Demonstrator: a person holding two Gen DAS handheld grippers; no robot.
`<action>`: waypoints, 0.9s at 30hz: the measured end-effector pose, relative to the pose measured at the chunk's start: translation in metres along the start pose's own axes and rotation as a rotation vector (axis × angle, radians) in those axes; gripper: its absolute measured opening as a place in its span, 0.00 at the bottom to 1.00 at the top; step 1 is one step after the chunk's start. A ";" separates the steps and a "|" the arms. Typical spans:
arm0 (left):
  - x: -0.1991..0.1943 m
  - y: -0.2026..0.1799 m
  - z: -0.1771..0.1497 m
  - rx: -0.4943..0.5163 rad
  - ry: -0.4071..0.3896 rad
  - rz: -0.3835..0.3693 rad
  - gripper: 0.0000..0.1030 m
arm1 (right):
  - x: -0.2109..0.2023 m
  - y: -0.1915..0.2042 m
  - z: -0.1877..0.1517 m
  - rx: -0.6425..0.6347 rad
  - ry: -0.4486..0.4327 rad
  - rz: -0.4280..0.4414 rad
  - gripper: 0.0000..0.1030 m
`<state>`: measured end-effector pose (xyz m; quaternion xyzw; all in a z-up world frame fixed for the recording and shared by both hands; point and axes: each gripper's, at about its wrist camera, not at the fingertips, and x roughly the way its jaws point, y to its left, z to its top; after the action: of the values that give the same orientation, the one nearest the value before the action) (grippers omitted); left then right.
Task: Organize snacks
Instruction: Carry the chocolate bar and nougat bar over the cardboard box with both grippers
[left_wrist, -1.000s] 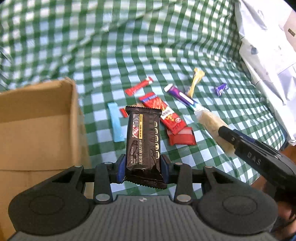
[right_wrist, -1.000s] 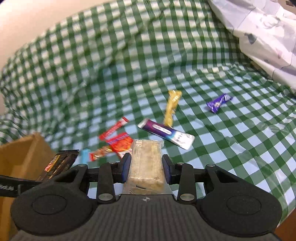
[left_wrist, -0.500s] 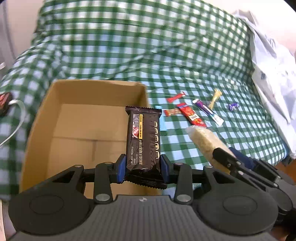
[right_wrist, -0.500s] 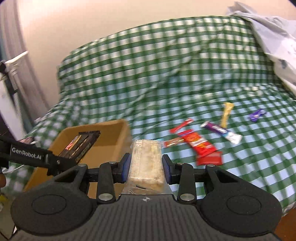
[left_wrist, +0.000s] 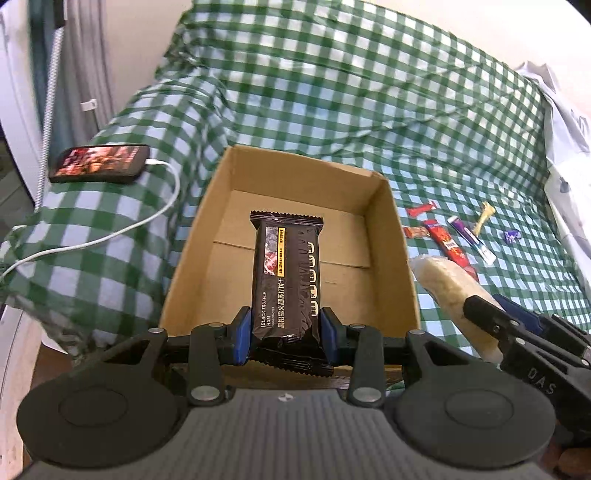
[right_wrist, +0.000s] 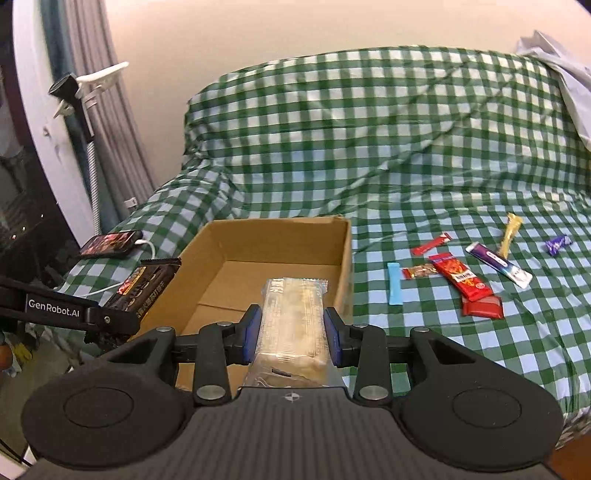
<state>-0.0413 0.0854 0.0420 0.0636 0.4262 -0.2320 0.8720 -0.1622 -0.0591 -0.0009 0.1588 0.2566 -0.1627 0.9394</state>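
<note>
My left gripper (left_wrist: 286, 338) is shut on a black cracker packet (left_wrist: 286, 273) and holds it over the near edge of the open cardboard box (left_wrist: 384, 221), which sits on the green checked bed. My right gripper (right_wrist: 291, 338) is shut on a pale clear-wrapped snack bar (right_wrist: 293, 317), held over the box's (right_wrist: 343, 251) near right corner. The bar also shows in the left wrist view (left_wrist: 448, 291), just right of the box. The black packet shows at the left in the right wrist view (right_wrist: 147, 288). The box holds nothing that I can see.
Several loose snacks lie on the bed right of the box: a blue stick (right_wrist: 394, 283), red packets (right_wrist: 463, 282), a purple-white bar (right_wrist: 498, 264), a gold stick (right_wrist: 511, 234) and a purple candy (right_wrist: 557, 244). A phone (left_wrist: 99, 163) with a white cable lies left. A white sheet (left_wrist: 569, 147) lies far right.
Both grippers have swung left from the loose snacks to the box, still holding their snacks. The box now lies directly under the left gripper.
</note>
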 end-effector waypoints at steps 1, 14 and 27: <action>-0.002 0.004 -0.002 -0.004 -0.004 0.000 0.42 | -0.001 0.004 0.000 -0.008 0.001 -0.001 0.37; -0.008 0.019 -0.009 -0.031 -0.018 -0.020 0.42 | -0.003 0.025 -0.002 -0.066 0.017 -0.027 0.37; -0.006 0.021 -0.011 -0.028 -0.009 -0.022 0.42 | 0.001 0.027 -0.004 -0.085 0.030 -0.020 0.37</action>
<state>-0.0425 0.1094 0.0376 0.0456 0.4262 -0.2360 0.8721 -0.1527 -0.0333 0.0018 0.1187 0.2791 -0.1584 0.9397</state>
